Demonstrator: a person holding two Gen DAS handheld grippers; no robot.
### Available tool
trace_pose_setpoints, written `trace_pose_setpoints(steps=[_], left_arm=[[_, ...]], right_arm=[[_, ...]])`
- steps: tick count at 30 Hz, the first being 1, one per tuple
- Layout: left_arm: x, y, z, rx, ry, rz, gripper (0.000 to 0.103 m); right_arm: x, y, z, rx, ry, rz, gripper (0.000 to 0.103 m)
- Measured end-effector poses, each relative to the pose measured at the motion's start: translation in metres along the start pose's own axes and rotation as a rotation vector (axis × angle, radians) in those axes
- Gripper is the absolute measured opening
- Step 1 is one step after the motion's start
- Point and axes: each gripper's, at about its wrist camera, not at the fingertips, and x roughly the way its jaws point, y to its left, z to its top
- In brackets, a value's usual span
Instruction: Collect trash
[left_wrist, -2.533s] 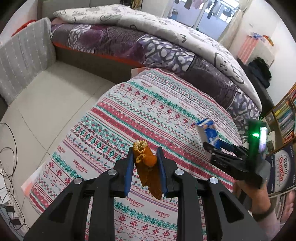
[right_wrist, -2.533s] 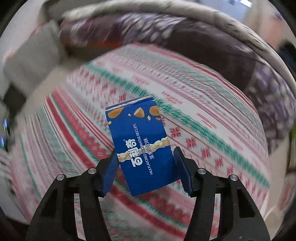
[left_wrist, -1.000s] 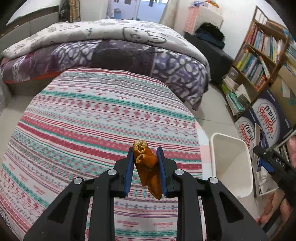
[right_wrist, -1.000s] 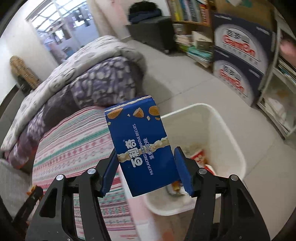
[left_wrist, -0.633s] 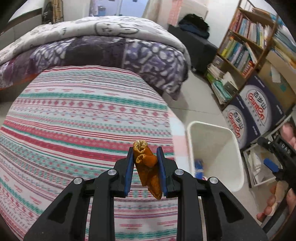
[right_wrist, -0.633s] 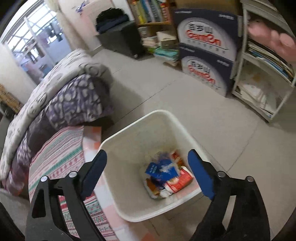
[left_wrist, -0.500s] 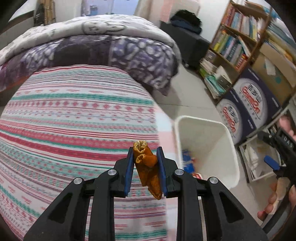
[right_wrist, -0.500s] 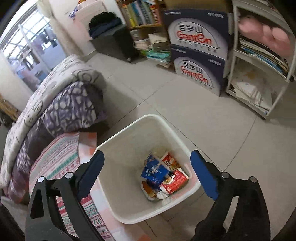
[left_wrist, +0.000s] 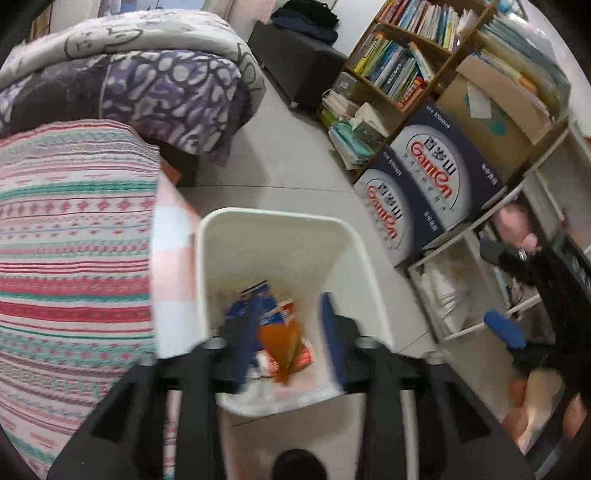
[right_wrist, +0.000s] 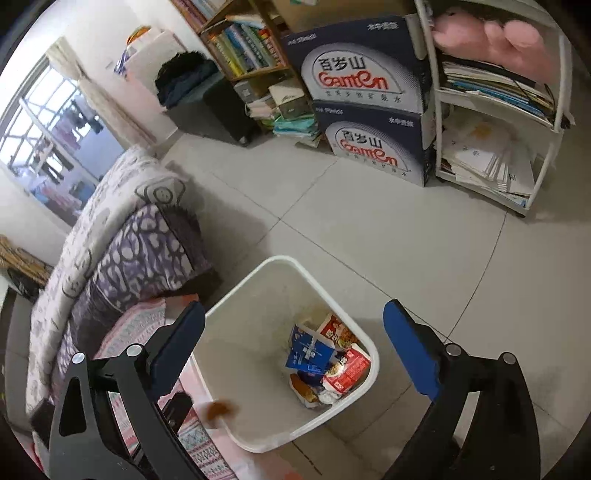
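Two hand-held grippers: left hand-held gripper (left_wrist: 288, 343) is opening, releasing orange wrapper (left_wrist: 279, 347); right hand-held gripper (right_wrist: 293, 347) is gaping empty.
Risk: wrapper is possibly drifting past white bin (left_wrist: 273, 218) rim.

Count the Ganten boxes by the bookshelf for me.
2: the upper Ganten box sits stacked on the lower Ganten box, on the floor between the wooden bookshelf and white rack. Others may be hidden.

Left gripper (left_wrist: 288, 336) jaws opening; right gripper (right_wrist: 293, 341) jaws opening, wide.

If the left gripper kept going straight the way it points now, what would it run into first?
Probably the orange wrapper, loose between the opening jaws of the left gripper, then the trash heap inside the white bin. Depth is blurred, so that's a guess.
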Motion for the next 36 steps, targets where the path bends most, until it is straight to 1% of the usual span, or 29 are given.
trace_pose_setpoints(steps=[1,3,5,6,7,9,10,11,12,14,15,16,18,20,22,23,24,26,27,29,32,36], left_arm=[[0.002,-0.002,0.002,-0.014,0.002,-0.009,0.055],[0.003,-0.004,0.004,-0.017,0.003,-0.004,0.055],[-0.001,-0.004,0.0,-0.001,0.001,0.017,0.056],[-0.008,-0.002,-0.005,0.009,-0.003,0.04,0.058],[-0.014,0.001,-0.007,0.014,-0.007,0.056,0.062],[-0.035,0.005,-0.017,0.034,-0.043,0.113,0.068],[-0.044,0.007,-0.021,0.045,-0.063,0.139,0.072],[-0.058,0.009,-0.027,0.062,-0.093,0.178,0.075],[-0.067,0.01,-0.03,0.073,-0.114,0.203,0.08],[-0.093,0.013,-0.04,0.097,-0.185,0.279,0.086],[-0.111,0.015,-0.047,0.109,-0.24,0.342,0.09],[-0.123,0.017,-0.052,0.115,-0.275,0.376,0.093],[-0.147,0.021,-0.063,0.125,-0.344,0.438,0.095],[-0.172,0.025,-0.078,0.137,-0.426,0.516,0.096],[-0.189,0.03,-0.089,0.142,-0.484,0.58,0.096],[-0.195,0.032,-0.094,0.136,-0.501,0.601,0.096],[-0.202,0.037,-0.1,0.118,-0.507,0.612,0.096],[-0.212,0.048,-0.108,0.067,-0.496,0.614,0.096],[-0.218,0.057,-0.115,0.032,-0.489,0.615,0.096],[-0.22,0.064,-0.123,0.006,-0.476,0.605,0.096],[-0.214,0.075,-0.129,-0.021,-0.425,0.576,0.096],[-0.21,0.078,-0.129,-0.012,-0.429,0.621,0.096]], right_arm=[[-0.002,-0.002,0.002,0.006,-0.009,0.0,0.093],[-0.008,-0.006,0.004,0.018,-0.026,0.003,0.093],[-0.013,-0.007,0.006,0.02,-0.045,0.006,0.093],[-0.016,-0.006,0.005,0.013,-0.055,0.005,0.093],[-0.02,-0.003,0.002,-0.008,-0.072,0.001,0.093],[-0.028,0.005,-0.003,-0.054,-0.099,-0.003,0.093],[-0.034,0.012,-0.009,-0.097,-0.124,-0.01,0.094],[-0.038,0.017,-0.013,-0.125,-0.142,-0.016,0.095],[-0.044,0.022,-0.019,-0.161,-0.169,-0.027,0.096],[-0.056,0.035,-0.034,-0.246,-0.22,-0.051,0.096],[-0.061,0.041,-0.042,-0.282,-0.236,-0.058,0.096],[-0.066,0.045,-0.051,-0.314,-0.251,-0.062,0.096],[-0.077,0.052,-0.074,-0.368,-0.279,-0.066,0.096],[-0.087,0.06,-0.098,-0.417,-0.294,-0.061,0.096],[-0.1,0.067,-0.122,-0.469,-0.319,-0.058,0.096],[-0.105,0.069,-0.131,-0.489,-0.331,-0.061,0.096],[-0.111,0.072,-0.141,-0.515,-0.346,-0.063,0.096],[-0.12,0.075,-0.162,-0.563,-0.388,-0.065,0.096],[-0.124,0.076,-0.17,-0.576,-0.404,-0.057,0.096],[-0.128,0.076,-0.184,-0.598,-0.422,-0.025,0.096],[-0.126,0.079,-0.197,-0.629,-0.42,0.006,0.096],[-0.122,0.08,-0.2,-0.622,-0.432,0.021,0.096]])
